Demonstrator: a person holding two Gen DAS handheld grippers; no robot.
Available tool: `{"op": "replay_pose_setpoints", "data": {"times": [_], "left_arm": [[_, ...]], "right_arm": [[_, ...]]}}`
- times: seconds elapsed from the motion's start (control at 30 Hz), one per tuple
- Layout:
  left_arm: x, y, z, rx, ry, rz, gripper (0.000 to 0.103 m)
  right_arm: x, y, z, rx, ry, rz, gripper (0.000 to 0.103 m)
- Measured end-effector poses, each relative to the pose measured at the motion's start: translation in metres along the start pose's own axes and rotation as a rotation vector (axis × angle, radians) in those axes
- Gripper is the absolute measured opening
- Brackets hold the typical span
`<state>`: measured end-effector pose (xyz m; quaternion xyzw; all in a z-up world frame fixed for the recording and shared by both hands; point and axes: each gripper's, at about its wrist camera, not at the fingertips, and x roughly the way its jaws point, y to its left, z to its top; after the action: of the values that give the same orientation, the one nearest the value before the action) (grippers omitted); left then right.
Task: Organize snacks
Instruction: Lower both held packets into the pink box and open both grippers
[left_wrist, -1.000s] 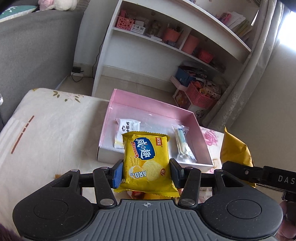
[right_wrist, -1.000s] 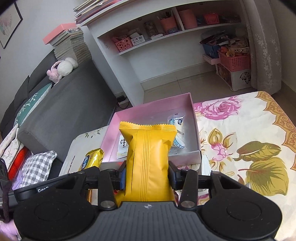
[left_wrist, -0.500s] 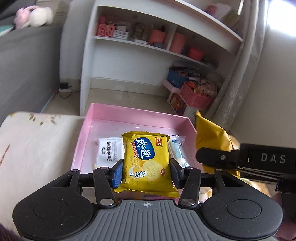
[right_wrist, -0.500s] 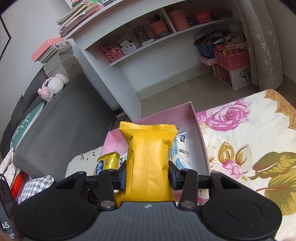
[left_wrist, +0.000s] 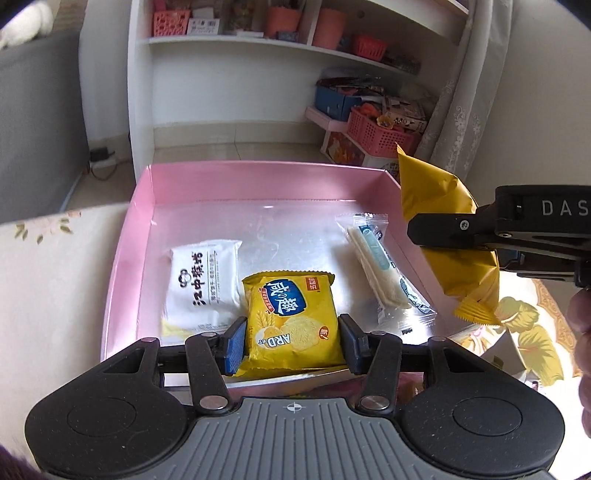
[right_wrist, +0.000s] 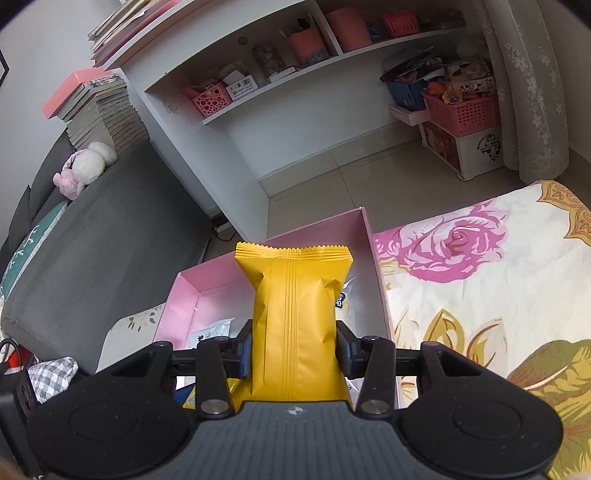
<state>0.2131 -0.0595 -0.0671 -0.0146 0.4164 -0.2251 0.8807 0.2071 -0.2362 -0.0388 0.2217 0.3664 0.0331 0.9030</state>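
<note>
My left gripper is shut on a yellow cracker packet and holds it over the near edge of the pink box. Inside the box lie a white snack packet and a clear wafer packet. My right gripper is shut on a plain yellow snack bag, held over the box's right side. In the left wrist view that bag hangs above the box's right wall.
The box stands on a floral cloth at the table's far edge. A white shelf unit with pink baskets stands behind, a grey sofa to the left, a curtain to the right.
Both grippers have moved forward and down toward the pink box. The cracker packet now sits over the box's inside near edge, and the yellow bag hangs over its right wall.
</note>
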Motion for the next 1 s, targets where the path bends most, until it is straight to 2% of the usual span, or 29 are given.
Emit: {"op": "replay_pose_setpoints", "data": {"times": [0.33, 0.53, 0.8, 0.87, 0.9, 0.97, 1.0], "left_arm": [[-0.012, 0.009, -0.011, -0.021, 0.076, -0.048, 0.049], [-0.02, 0.007, -0.016, -0.003, 0.1, -0.048, 0.049], [-0.024, 0.002, -0.018, 0.035, 0.093, -0.033, 0.05], [-0.026, -0.002, -0.018, 0.054, 0.082, -0.02, 0.054], [-0.027, -0.004, -0.018, 0.063, 0.08, -0.016, 0.061], [-0.03, -0.008, -0.017, 0.078, 0.071, -0.01, 0.072], [-0.033, -0.009, -0.017, 0.084, 0.066, -0.007, 0.077]], "right_arm": [[0.005, 0.015, -0.005, -0.053, 0.041, 0.024, 0.036], [0.014, 0.026, -0.011, -0.079, 0.064, 0.019, 0.036], [0.016, 0.03, -0.018, -0.1, 0.077, -0.008, 0.037], [0.012, 0.031, -0.019, -0.107, 0.068, -0.021, 0.041], [0.009, 0.031, -0.018, -0.108, 0.059, -0.025, 0.042], [0.001, 0.03, -0.016, -0.089, 0.046, -0.005, 0.066], [-0.003, 0.029, -0.015, -0.081, 0.039, 0.004, 0.072]]}}
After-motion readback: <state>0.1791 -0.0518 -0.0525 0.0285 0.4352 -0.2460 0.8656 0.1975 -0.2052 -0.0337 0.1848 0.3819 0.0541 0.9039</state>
